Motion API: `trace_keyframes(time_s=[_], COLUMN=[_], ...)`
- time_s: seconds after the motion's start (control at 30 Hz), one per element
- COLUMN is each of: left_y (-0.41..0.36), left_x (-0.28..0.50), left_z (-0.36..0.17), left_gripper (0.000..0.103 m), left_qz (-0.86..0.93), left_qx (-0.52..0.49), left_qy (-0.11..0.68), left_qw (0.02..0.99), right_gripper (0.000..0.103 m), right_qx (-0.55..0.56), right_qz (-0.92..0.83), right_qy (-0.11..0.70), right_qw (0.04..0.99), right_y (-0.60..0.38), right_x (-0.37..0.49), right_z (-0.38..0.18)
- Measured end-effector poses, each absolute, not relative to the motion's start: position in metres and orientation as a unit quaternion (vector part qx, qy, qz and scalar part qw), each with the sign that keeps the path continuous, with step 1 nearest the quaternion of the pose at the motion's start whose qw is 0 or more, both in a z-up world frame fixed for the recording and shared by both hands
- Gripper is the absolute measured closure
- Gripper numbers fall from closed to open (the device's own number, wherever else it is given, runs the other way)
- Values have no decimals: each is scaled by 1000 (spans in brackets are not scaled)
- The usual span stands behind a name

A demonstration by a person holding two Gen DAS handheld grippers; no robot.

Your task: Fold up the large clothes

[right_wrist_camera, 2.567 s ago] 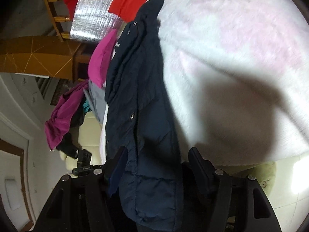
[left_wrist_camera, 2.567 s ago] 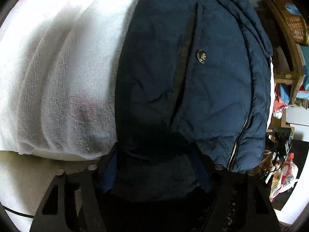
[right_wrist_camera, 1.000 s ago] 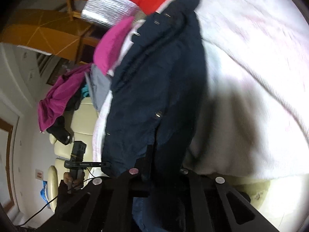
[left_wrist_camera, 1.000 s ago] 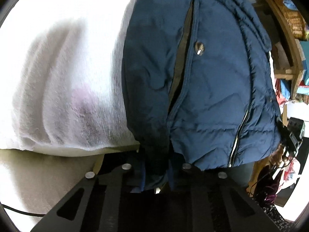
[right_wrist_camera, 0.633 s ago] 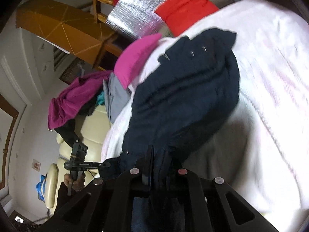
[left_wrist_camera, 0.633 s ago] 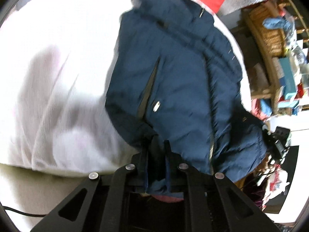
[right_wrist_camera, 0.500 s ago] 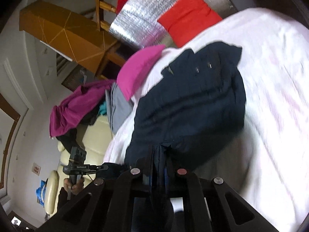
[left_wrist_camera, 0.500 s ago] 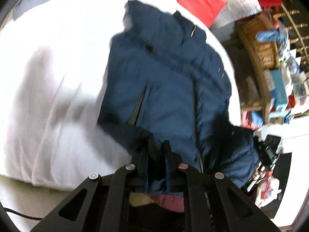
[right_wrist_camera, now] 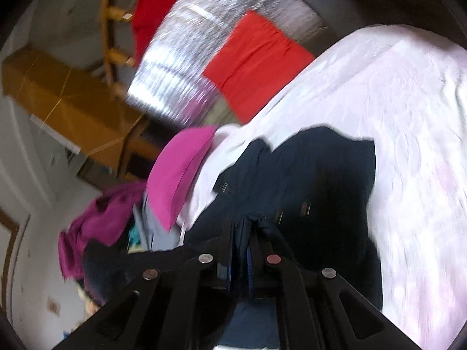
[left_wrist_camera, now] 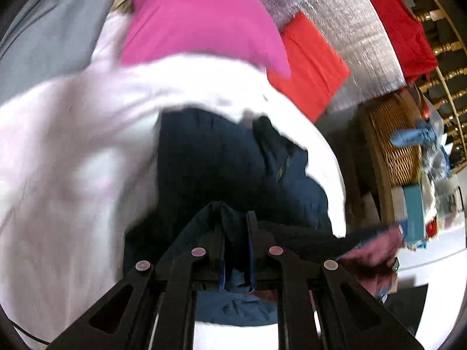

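Clamping a fold of the navy jacket (left_wrist_camera: 210, 163): left gripper (left_wrist_camera: 235, 227), jaws drawn close together with dark fabric pinched between them. Pinching the same jacket (right_wrist_camera: 315, 180) at another edge: right gripper (right_wrist_camera: 242, 230), jaws likewise pressed onto a thin fold of cloth. Jacket bunched and partly raised at both grip points, remainder lying crumpled on the white towelling cover (left_wrist_camera: 73, 175) of the bed (right_wrist_camera: 408, 145). Pink cushion (left_wrist_camera: 198, 17) at the far edge of the cover, also seen from the right wrist (right_wrist_camera: 181, 169). Red cloth (left_wrist_camera: 309, 64) against a silver foil panel (right_wrist_camera: 186, 58) beyond the bed. Wicker basket (left_wrist_camera: 400, 143) off to the right side. Magenta garment (right_wrist_camera: 99, 221) heaped left of the bed. Both views motion-blurred; finer jacket detail unreadable.
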State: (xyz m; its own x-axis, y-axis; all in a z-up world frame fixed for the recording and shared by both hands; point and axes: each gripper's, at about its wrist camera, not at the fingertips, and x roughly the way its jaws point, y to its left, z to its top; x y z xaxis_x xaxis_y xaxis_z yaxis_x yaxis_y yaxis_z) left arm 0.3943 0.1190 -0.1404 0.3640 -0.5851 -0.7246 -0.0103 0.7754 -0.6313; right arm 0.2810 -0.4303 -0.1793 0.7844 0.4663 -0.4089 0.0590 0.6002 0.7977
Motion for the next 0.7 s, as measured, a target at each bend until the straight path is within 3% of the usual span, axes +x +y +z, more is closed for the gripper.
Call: trace_keyframes(time_s=[0.37, 0.47, 0.53, 0.6, 0.63, 0.67, 0.7], left_y=[98, 105, 111, 118, 123, 126, 132], left_x=[510, 516, 513, 499, 488, 475, 457], left_z=[-206, -219, -218, -210, -203, -195, -183], left_gripper=[87, 81, 67, 50, 33, 24, 16], left_qz=[-131, -137, -158, -187, -191, -180, -159], left_qx=[-285, -340, -387, -426, -445, -456, -461], left_qy=[523, 518, 488, 441, 413, 380, 342], left_qw=[792, 773, 766, 767, 771, 784, 803], right_gripper=[96, 90, 87, 70, 36, 7, 5], right_qx=[540, 581, 594, 594, 590, 586, 576], right_qz=[51, 74, 84, 77, 61, 49, 43], right_qy=[334, 328, 312, 283, 263, 238, 211], right_qw=[771, 741, 736, 749, 761, 773, 788], right_y=[-474, -485, -489, -494, -497, -502, -504], right_x=[395, 397, 389, 371, 356, 340, 320], right_z=[-262, -273, -273, -265, -257, -249, -238])
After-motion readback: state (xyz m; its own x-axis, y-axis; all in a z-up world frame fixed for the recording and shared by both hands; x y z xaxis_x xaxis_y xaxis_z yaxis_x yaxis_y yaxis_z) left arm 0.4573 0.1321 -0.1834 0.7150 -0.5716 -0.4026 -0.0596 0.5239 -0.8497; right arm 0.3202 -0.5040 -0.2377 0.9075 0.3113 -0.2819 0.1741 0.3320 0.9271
